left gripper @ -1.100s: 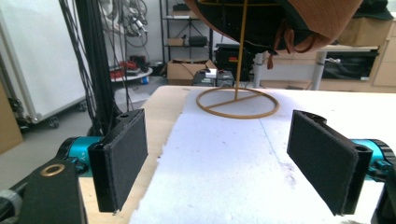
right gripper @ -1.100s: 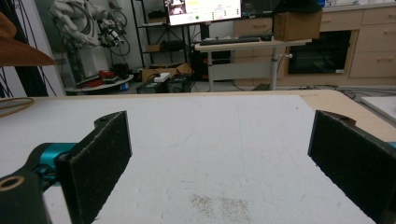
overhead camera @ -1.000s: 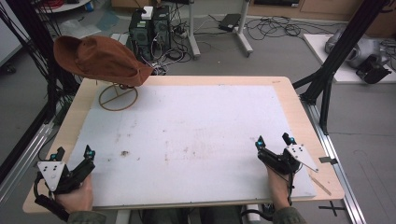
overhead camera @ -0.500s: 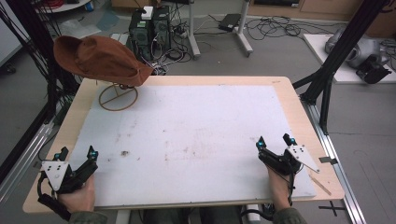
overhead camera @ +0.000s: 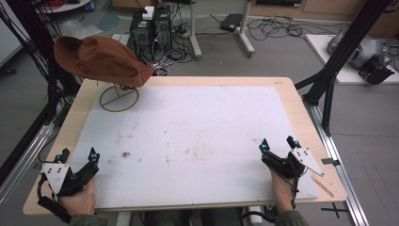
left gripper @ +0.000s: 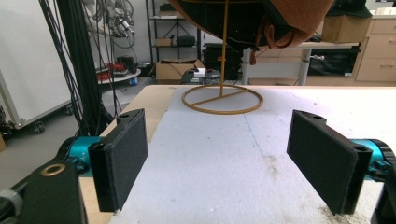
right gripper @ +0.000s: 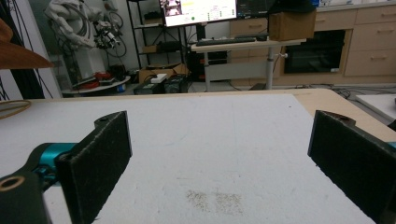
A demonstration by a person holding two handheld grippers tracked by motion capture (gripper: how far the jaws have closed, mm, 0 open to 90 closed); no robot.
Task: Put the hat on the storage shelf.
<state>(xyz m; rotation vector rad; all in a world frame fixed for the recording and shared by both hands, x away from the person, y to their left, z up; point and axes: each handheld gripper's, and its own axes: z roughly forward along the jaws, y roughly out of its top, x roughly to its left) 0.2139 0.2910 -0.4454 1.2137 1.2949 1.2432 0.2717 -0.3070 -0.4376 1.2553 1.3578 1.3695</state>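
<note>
A: Starting at the left, what sits at the near left corner of the worktop?

B: The left gripper (overhead camera: 77, 160), held in a hand (overhead camera: 77, 201), over the white foam board (overhead camera: 202, 136) that covers the wooden table (overhead camera: 301, 94). Its jaws stand wide apart with nothing between them; the left gripper view shows bare board in the gap.

A: And beyond it?

B: Toward the far left corner, a brown fabric wide-brimmed hat (overhead camera: 101, 59) sits on top of a thin brass-coloured wire stand with a ring base (overhead camera: 118, 98). The ring rests on the board, the hat well above it. In the left gripper view the ring base (left gripper: 222, 99) lies straight ahead of the jaws, well apart from them.

A: The right side?

B: The right gripper (overhead camera: 277, 146) rests near the near right corner, jaws also spread wide and empty.
</note>
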